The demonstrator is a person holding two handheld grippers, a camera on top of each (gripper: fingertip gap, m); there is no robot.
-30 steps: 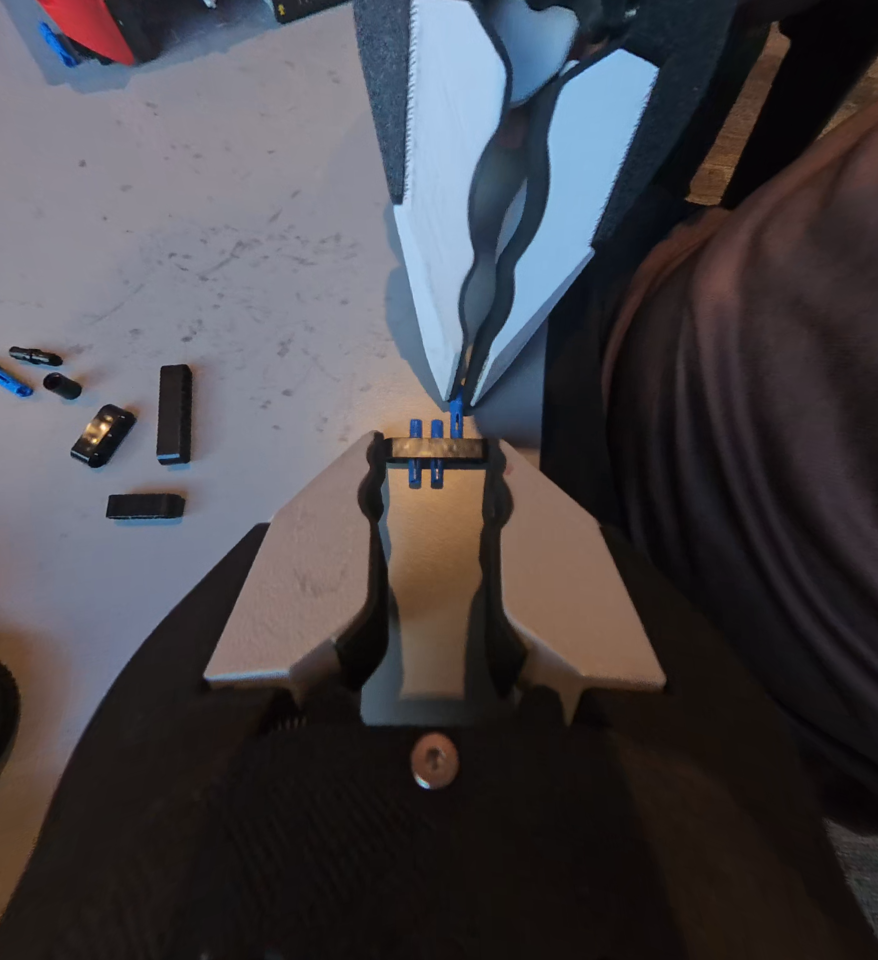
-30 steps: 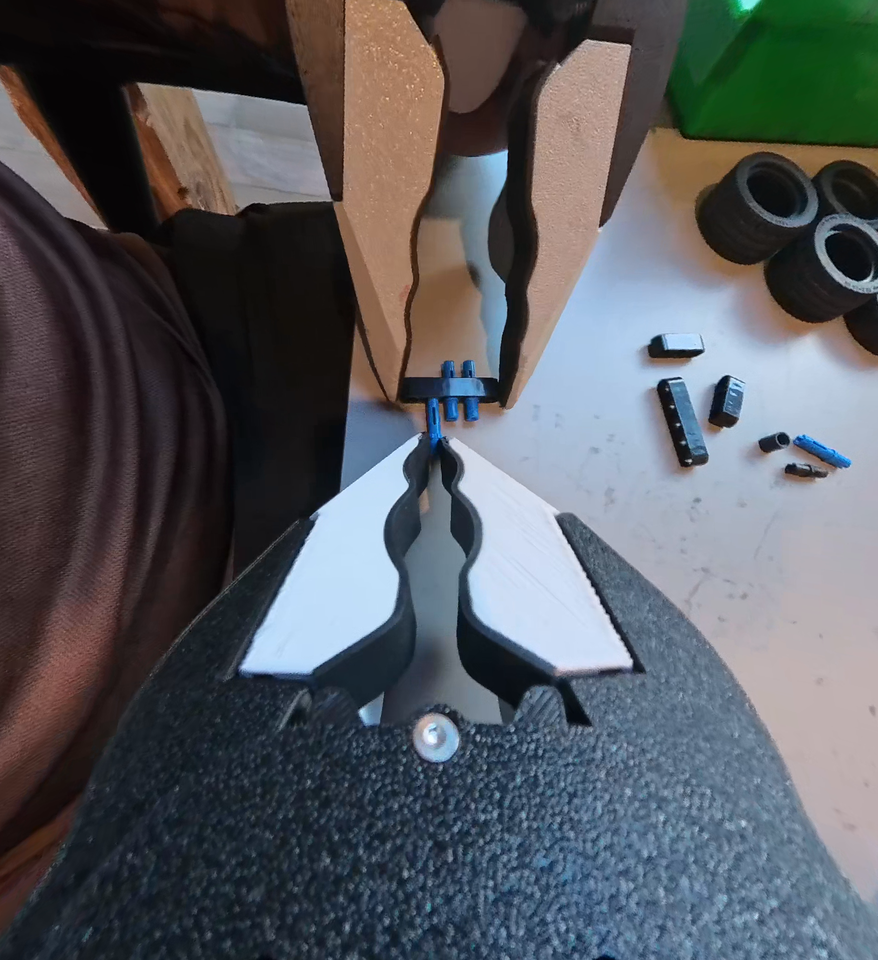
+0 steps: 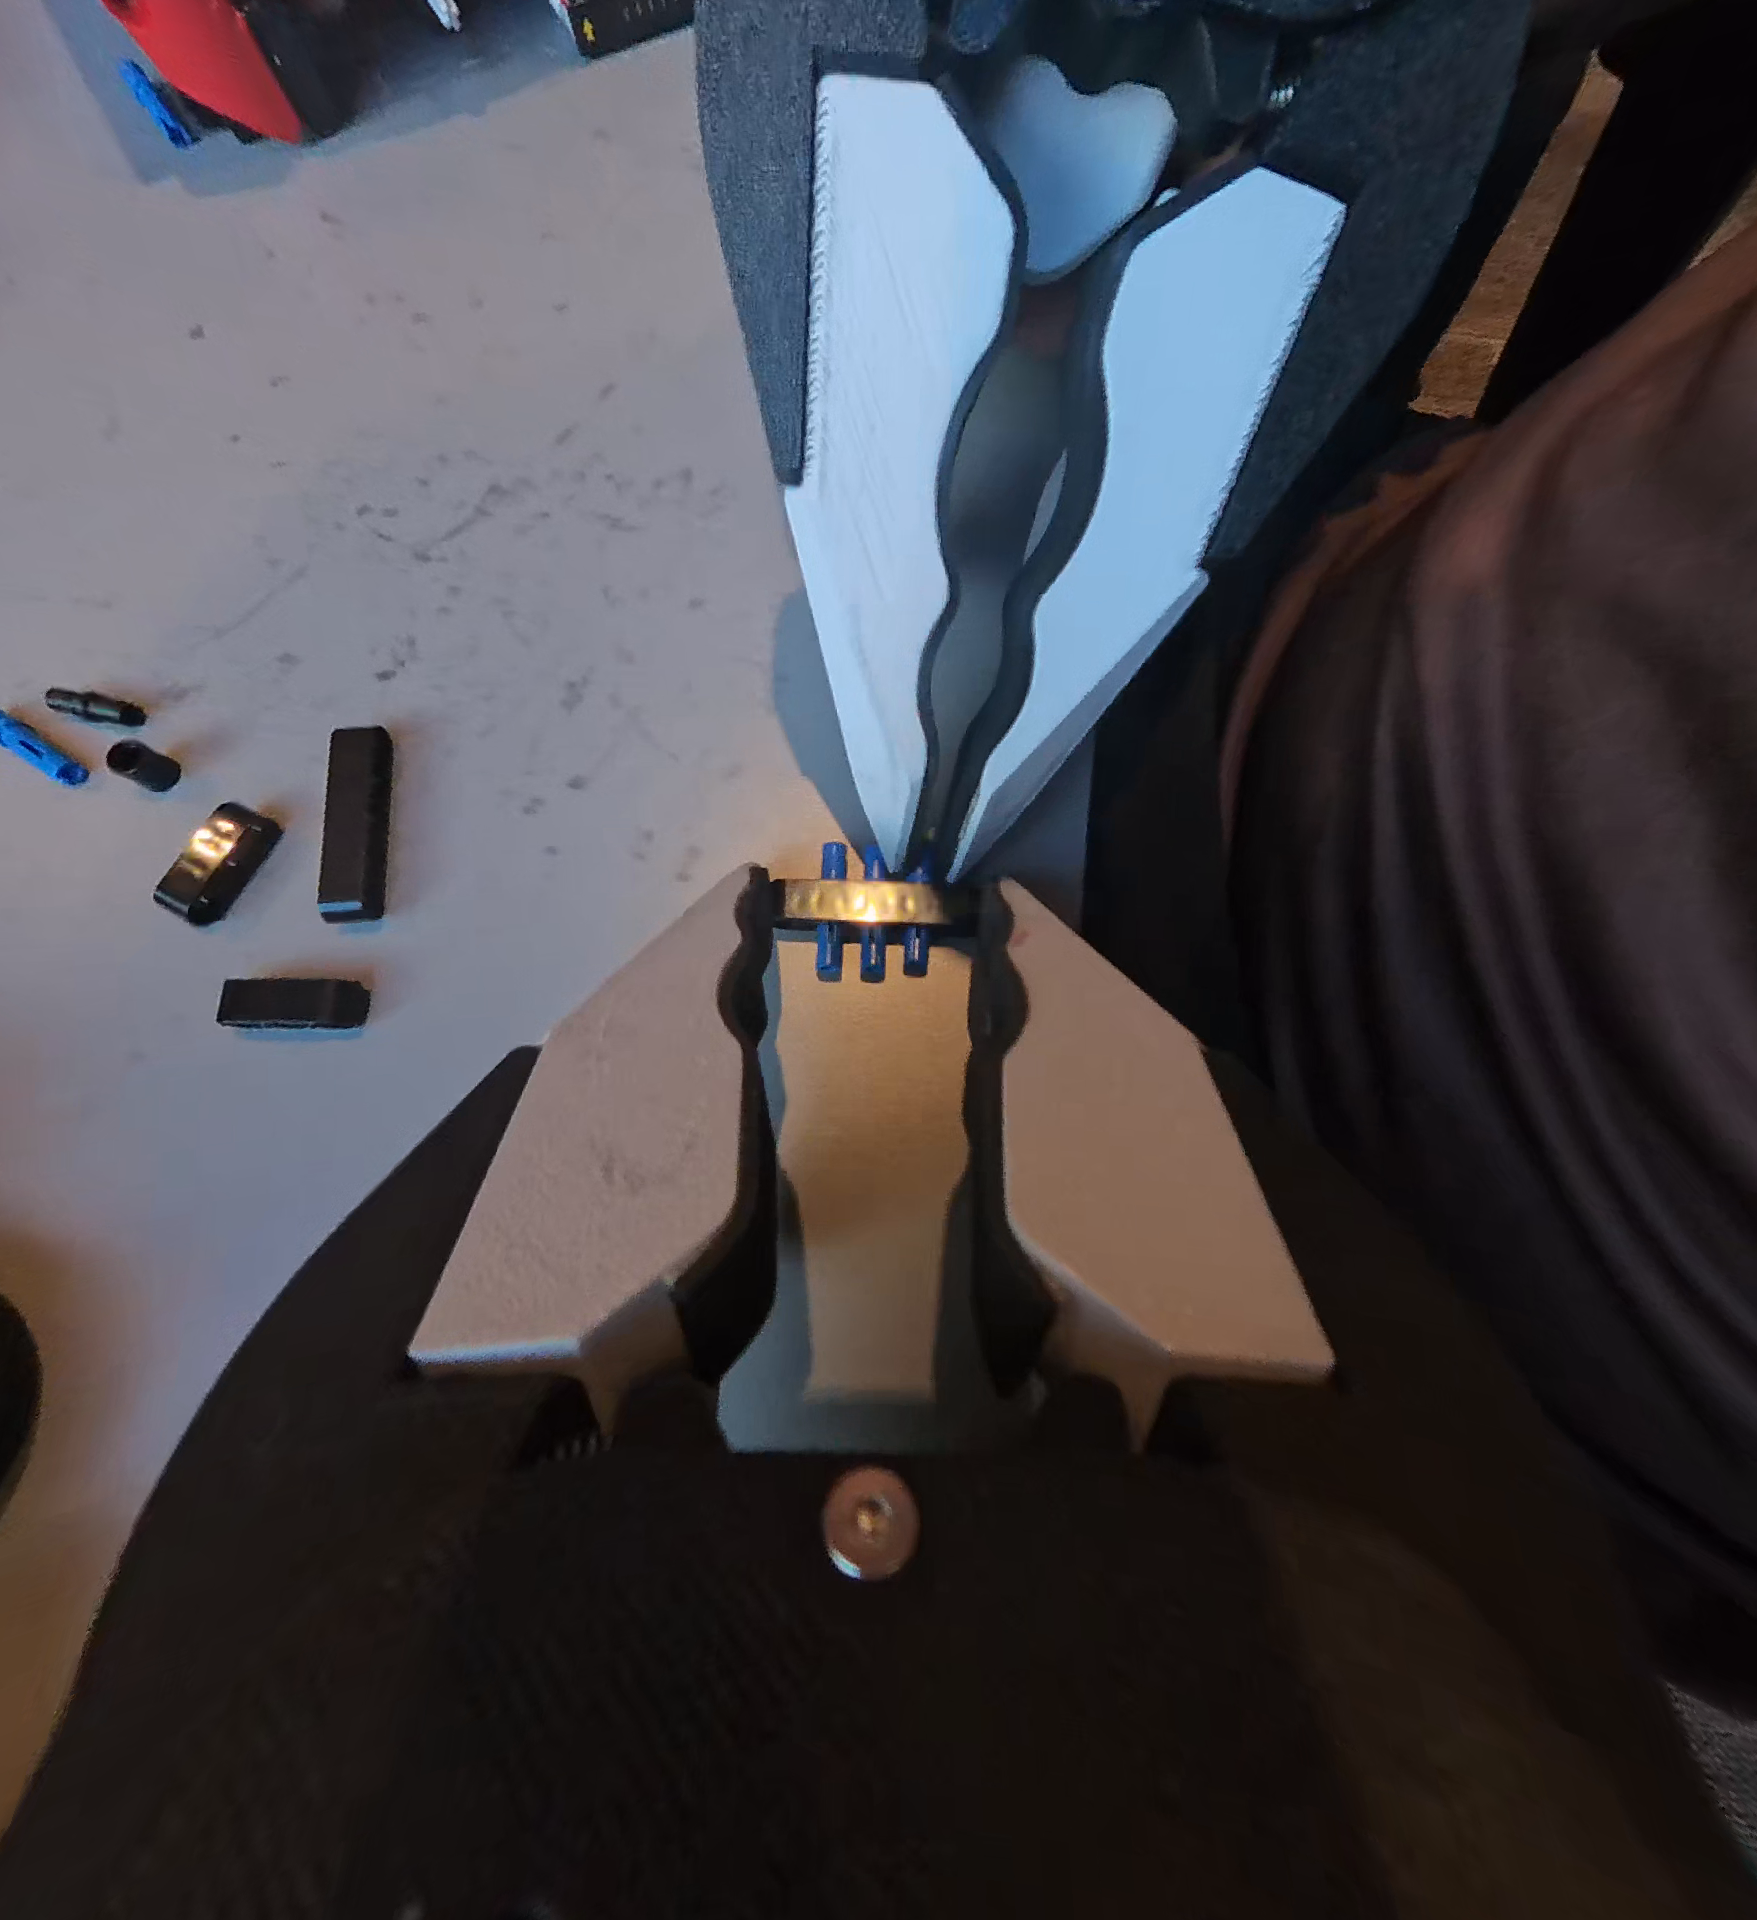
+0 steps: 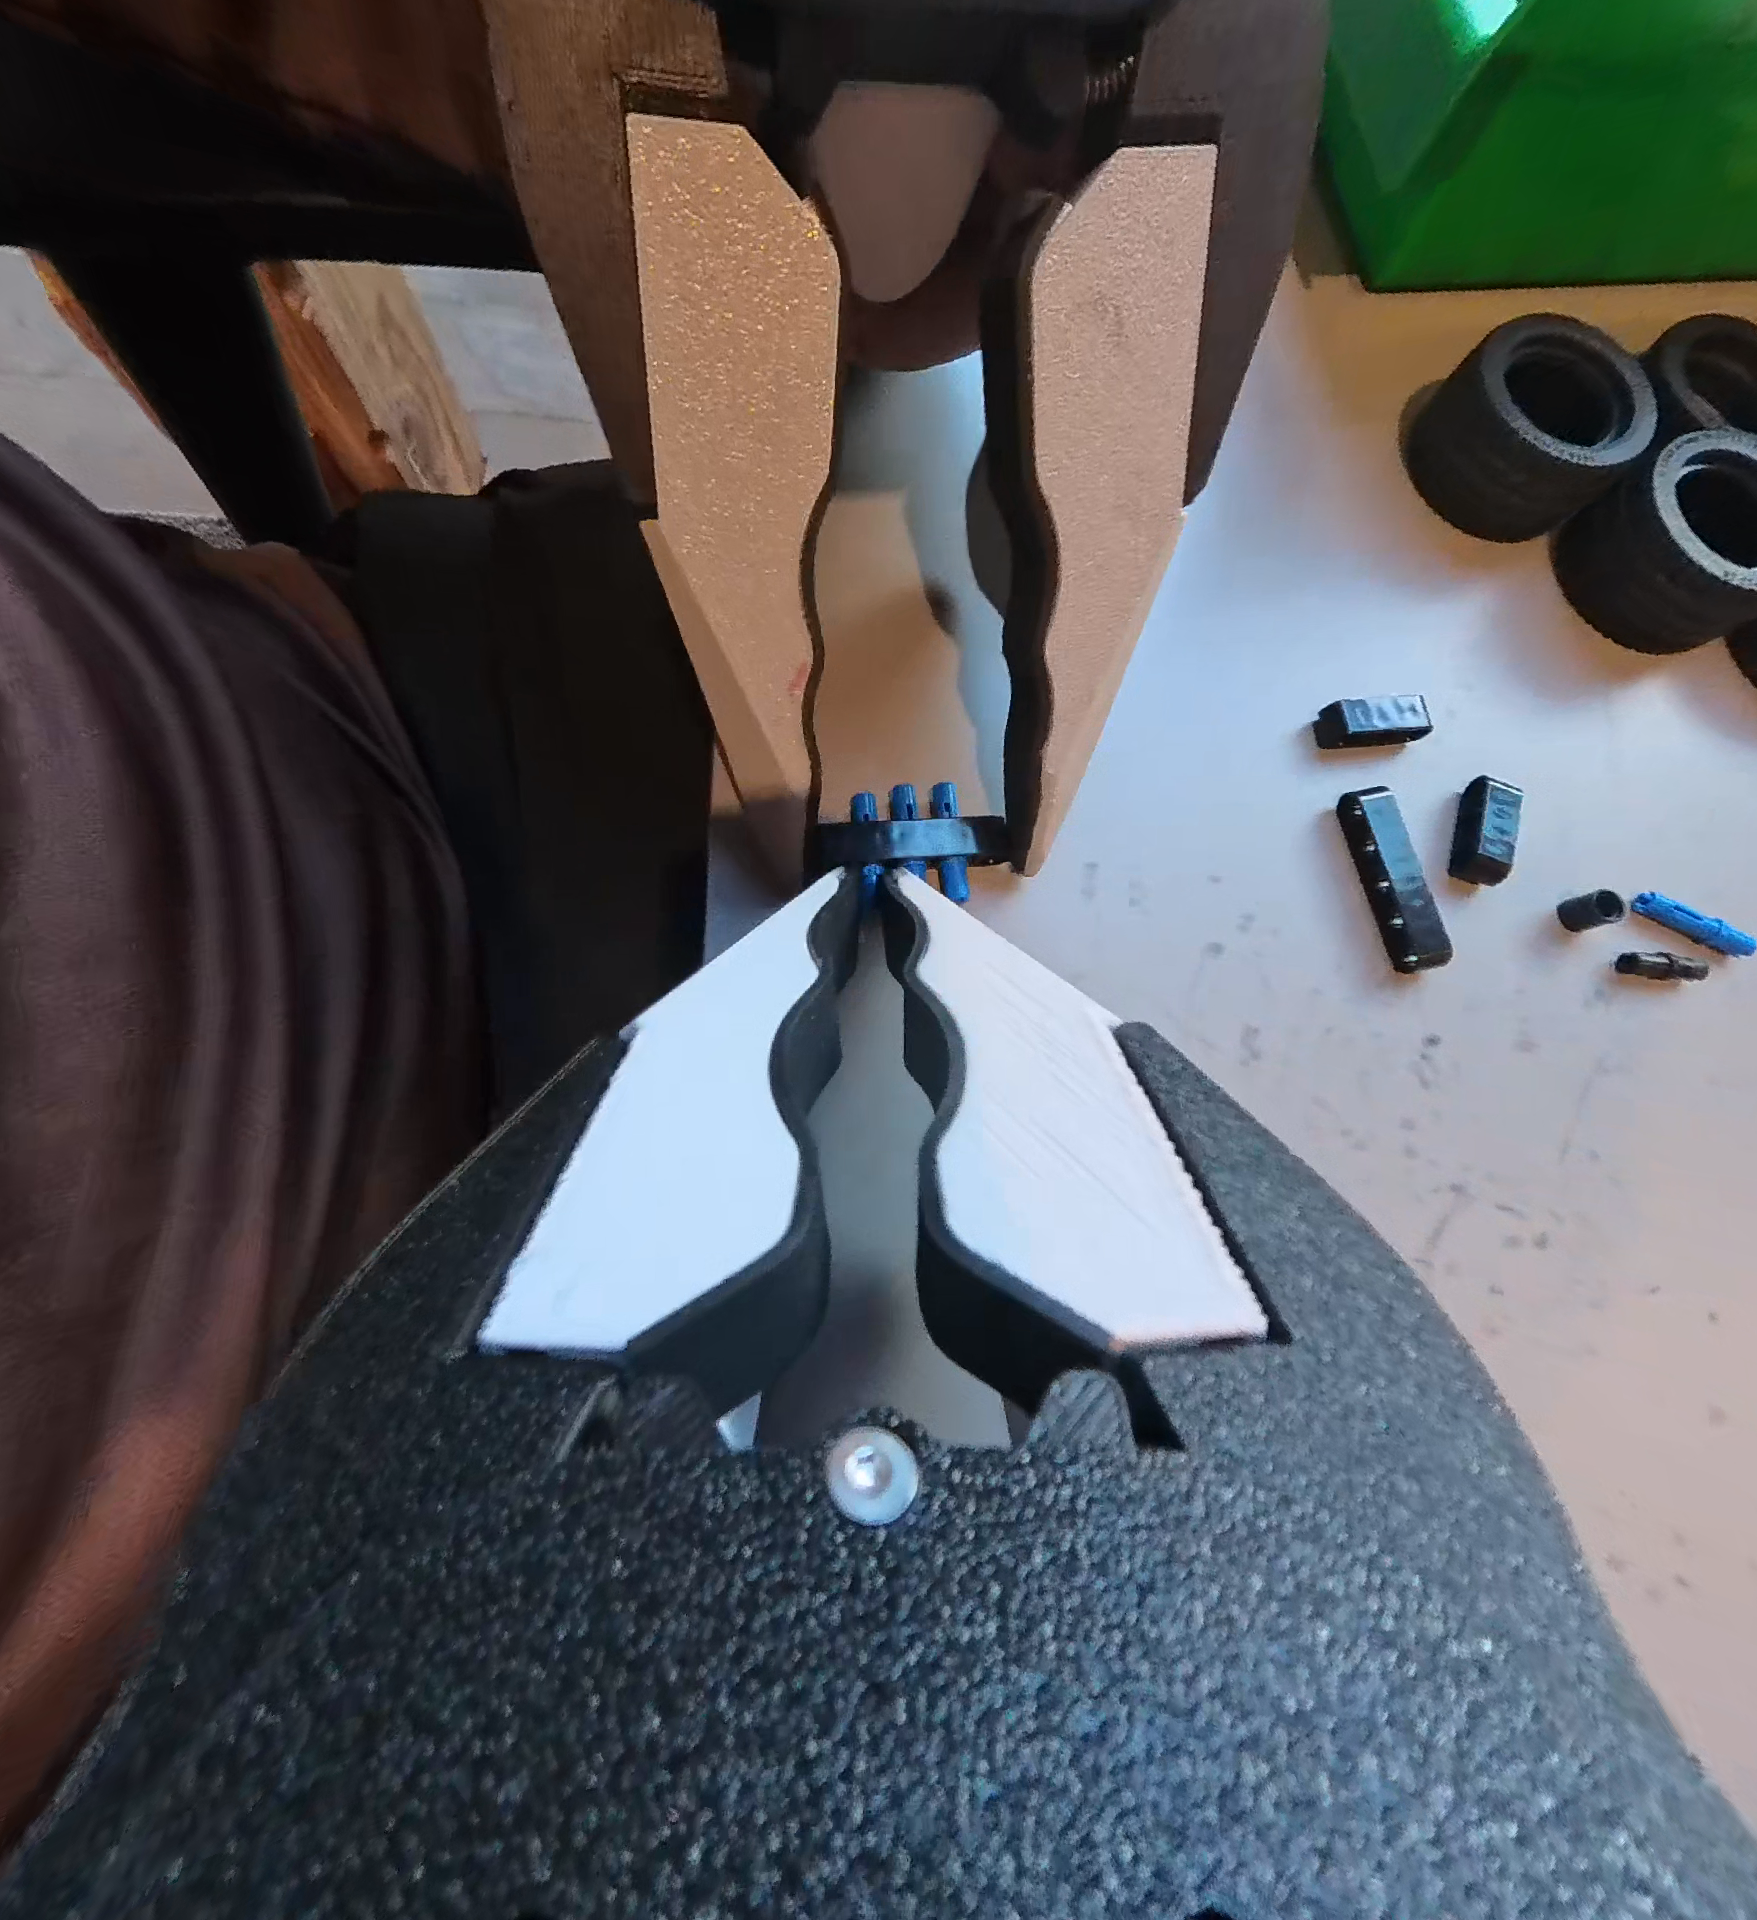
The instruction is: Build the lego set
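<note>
My left gripper (image 3: 874,906), with tan fingers, is shut on the ends of a short black beam (image 3: 869,902) held crosswise between its tips. Three blue pins (image 3: 872,951) stick through the beam side by side. My right gripper (image 3: 931,860), with white fingers, comes in from the far side, shut on the rightmost pin where it enters the beam. In the right wrist view the right gripper (image 4: 869,896) pinches that blue pin (image 4: 869,891) against the black beam (image 4: 915,840), which the left gripper (image 4: 913,844) grips from above.
Loose parts lie on the pale table: a long black beam (image 3: 354,823), two short black pieces (image 3: 219,860), a blue pin (image 3: 27,743) and small black connectors (image 3: 141,766). Black tyres (image 4: 1632,488) and a green box (image 4: 1580,135) stand farther off. A person's torso (image 3: 1528,987) is close by. My two grippers' fingertips are within a few centimetres of each other.
The third blue pin, held just outside the beam by my right gripper, now sits in the beam beside the other two. Both grippers stay shut.
</note>
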